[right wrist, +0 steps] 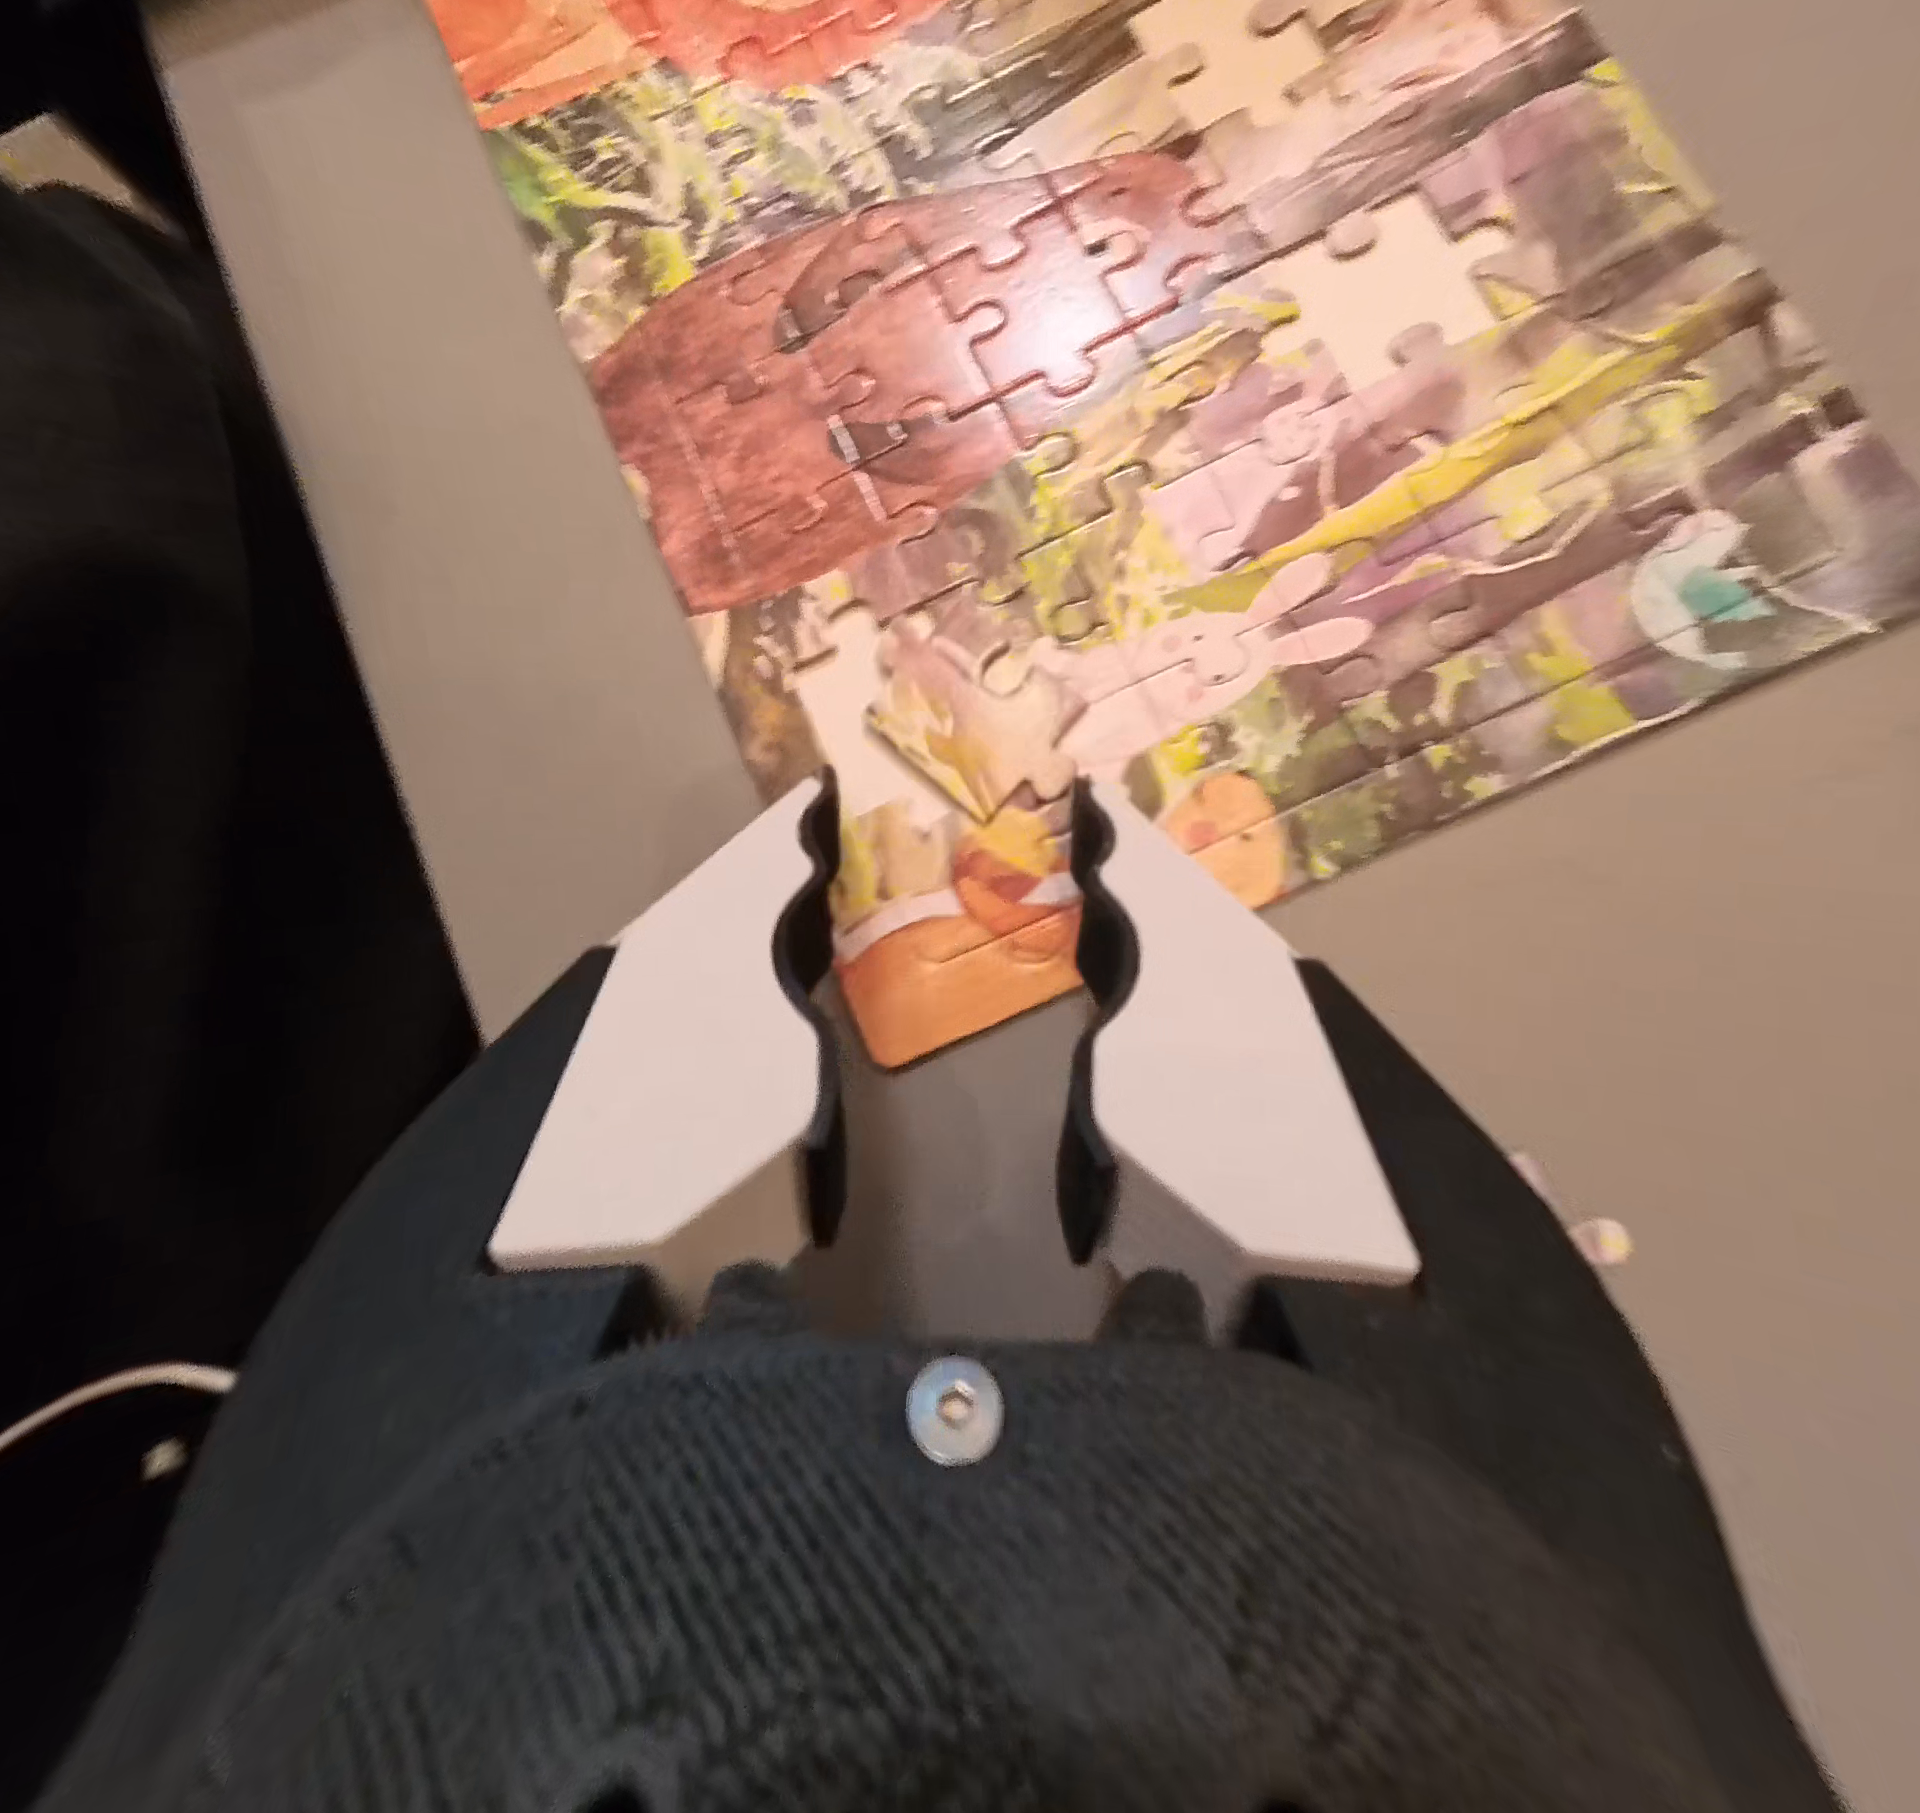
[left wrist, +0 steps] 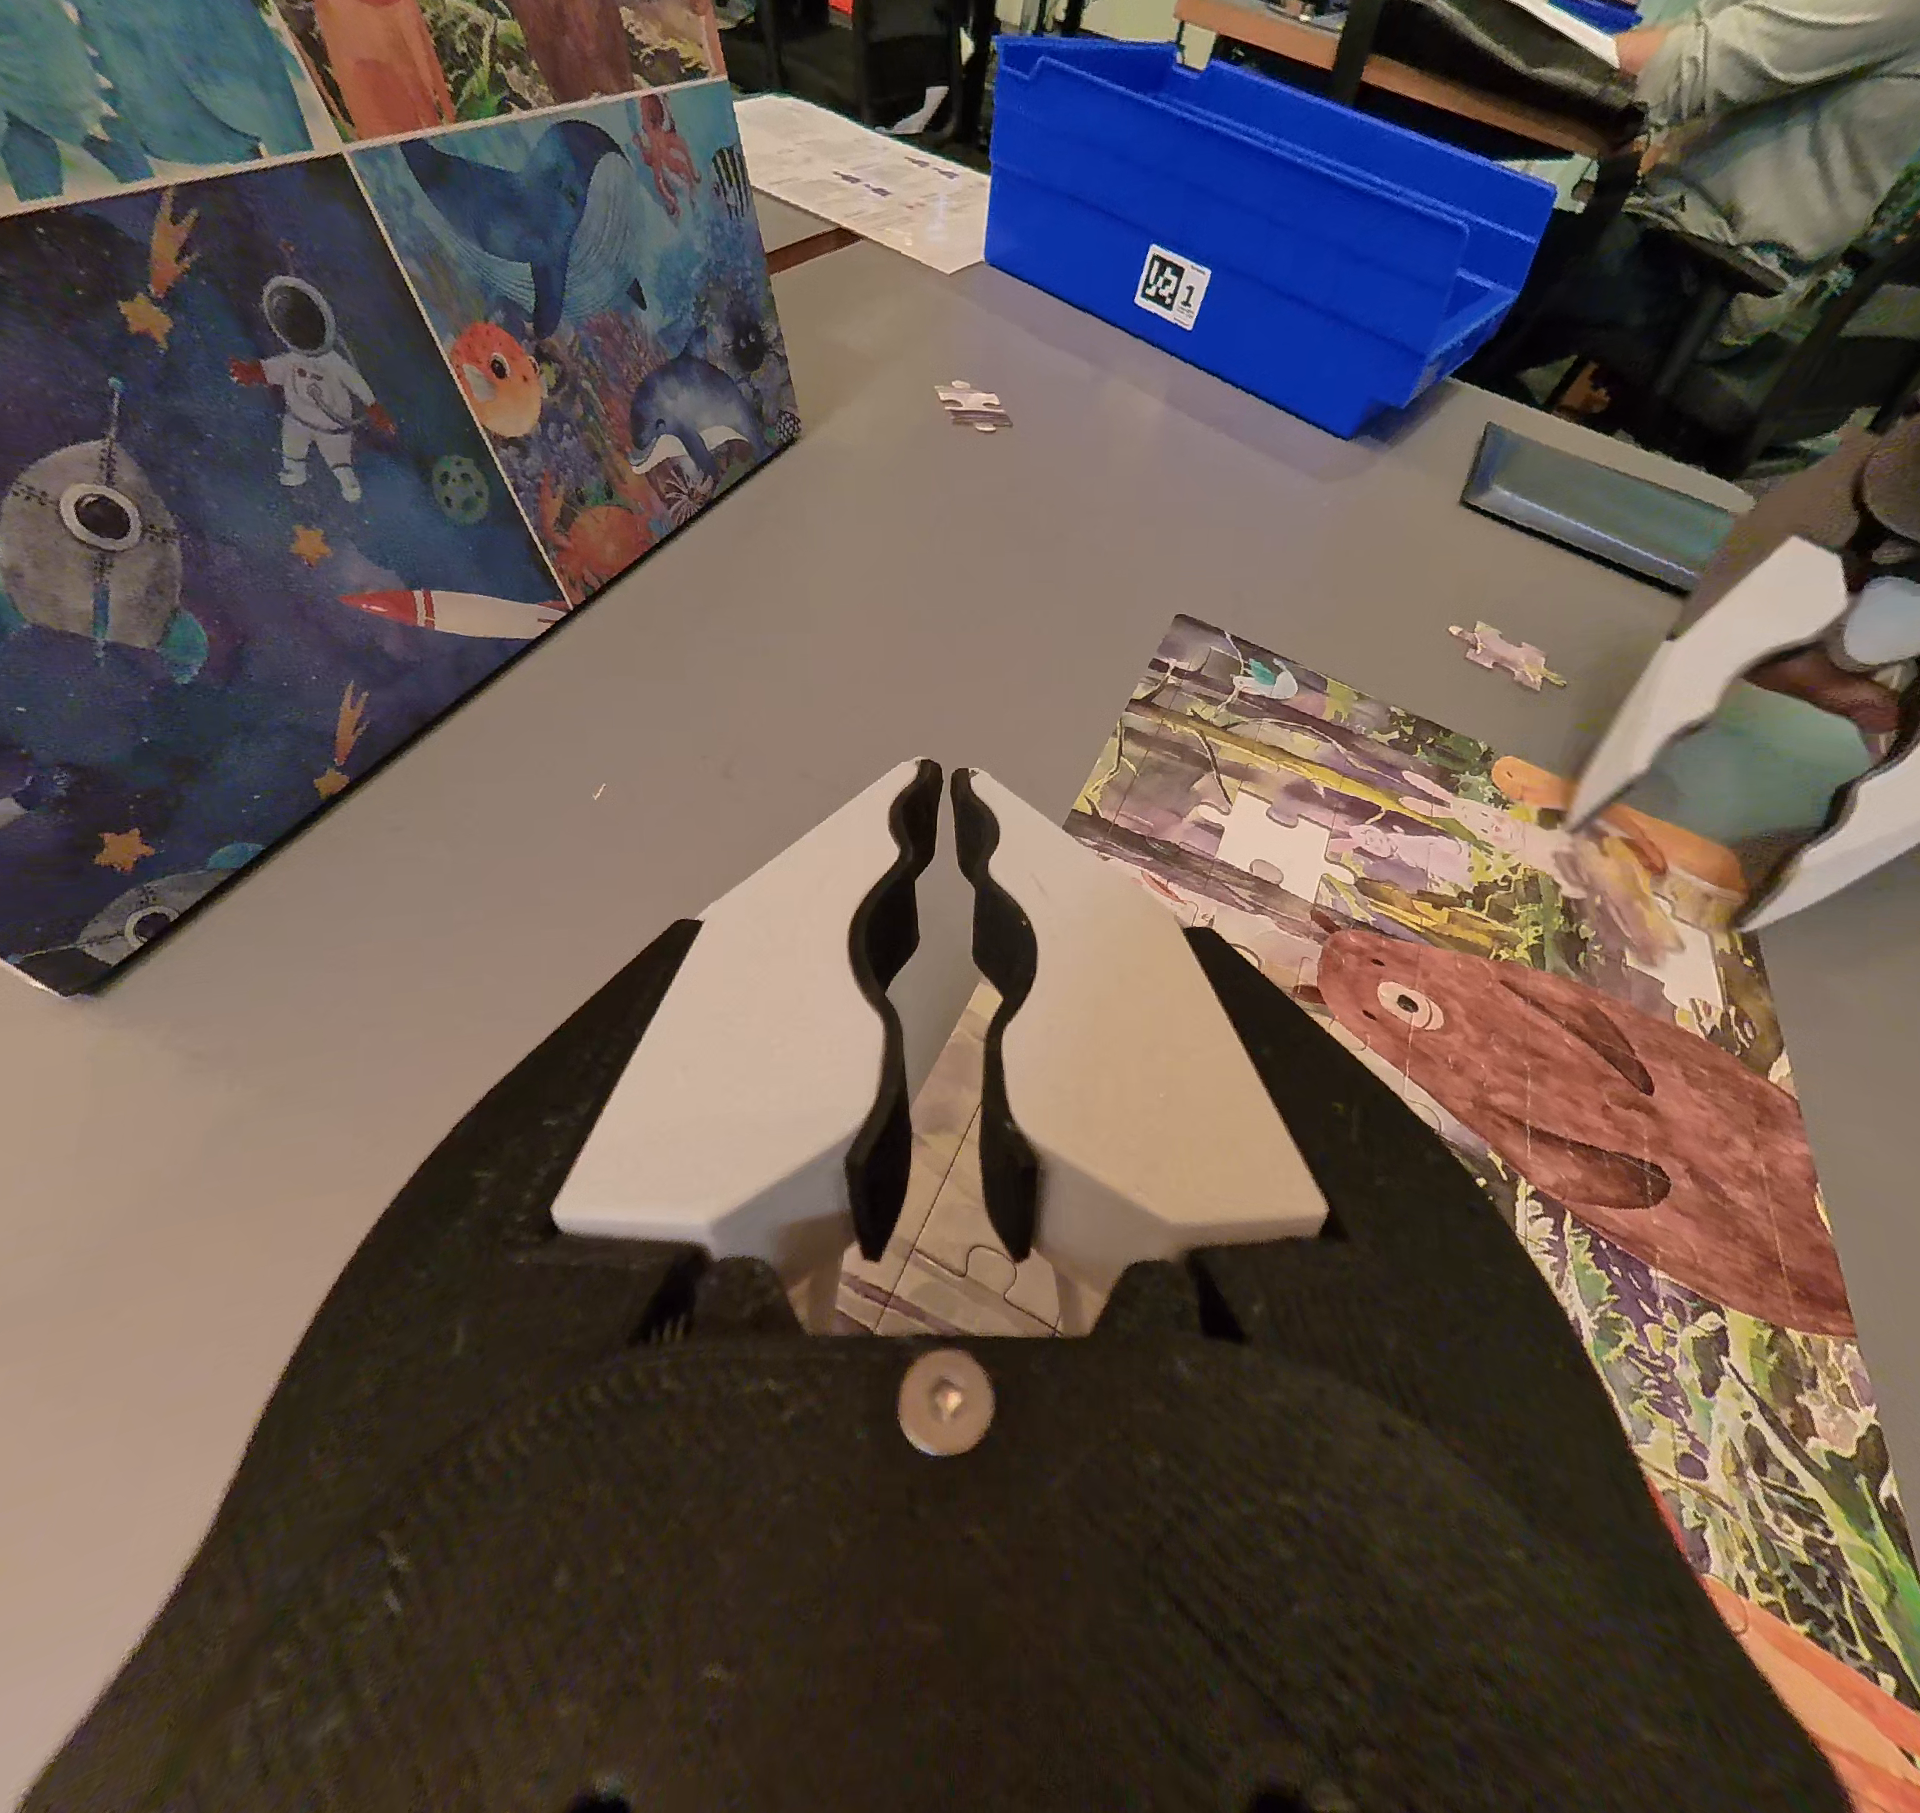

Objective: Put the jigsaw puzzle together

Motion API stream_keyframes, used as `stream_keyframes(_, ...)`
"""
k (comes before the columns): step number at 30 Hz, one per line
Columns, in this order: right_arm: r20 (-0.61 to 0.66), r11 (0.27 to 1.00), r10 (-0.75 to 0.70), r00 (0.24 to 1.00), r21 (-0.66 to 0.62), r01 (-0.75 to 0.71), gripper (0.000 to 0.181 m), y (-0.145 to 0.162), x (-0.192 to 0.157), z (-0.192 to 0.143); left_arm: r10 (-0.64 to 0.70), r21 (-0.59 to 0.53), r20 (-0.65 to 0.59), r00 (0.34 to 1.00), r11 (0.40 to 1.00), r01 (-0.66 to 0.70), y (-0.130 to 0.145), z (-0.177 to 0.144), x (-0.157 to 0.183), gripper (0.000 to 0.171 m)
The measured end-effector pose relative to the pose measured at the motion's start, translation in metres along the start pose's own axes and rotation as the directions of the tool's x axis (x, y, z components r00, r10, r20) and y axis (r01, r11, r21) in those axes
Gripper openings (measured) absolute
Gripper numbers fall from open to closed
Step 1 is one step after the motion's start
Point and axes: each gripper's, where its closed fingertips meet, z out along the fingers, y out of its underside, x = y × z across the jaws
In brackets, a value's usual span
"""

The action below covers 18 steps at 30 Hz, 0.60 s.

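The nearly whole jigsaw puzzle lies on the grey table, with a brown bear and an orange lion on it; it fills the top of the right wrist view. Three piece-shaped gaps show. A loose yellowish piece lies tilted on the puzzle beside the near gap. My right gripper is open, its tips just short of that piece; it also shows in the left wrist view. My left gripper is shut and empty, over the puzzle's left edge.
Two loose pieces lie on the table. The puzzle box stands at the left. Blue bins and a paper sheet are at the back. A grey recessed tray is at the right. A person sits behind. Spacing between my two grippers at the tips: around 25 cm.
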Motion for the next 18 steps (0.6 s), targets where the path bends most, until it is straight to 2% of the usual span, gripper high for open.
stream_keyframes(6,0.011,0.999,-0.012,1.0,0.032,0.012,0.045,-0.002,-0.001,-0.003,0.002,-0.004,-0.001,1.0,1.0,-0.002,0.001,0.001,0.0,0.0)
stream_keyframes(10,-0.001,0.99,-0.102,0.995,0.095,0.102,0.055,-0.014,-0.003,0.002,0.0,-0.002,-0.001,1.0,1.0,0.0,0.0,0.0,0.0,0.0)
stream_keyframes(18,-0.003,0.975,-0.178,0.984,0.138,0.176,0.054,-0.017,-0.005,0.007,0.004,0.0,0.0,1.0,1.0,-0.004,-0.001,0.0,0.001,0.0)
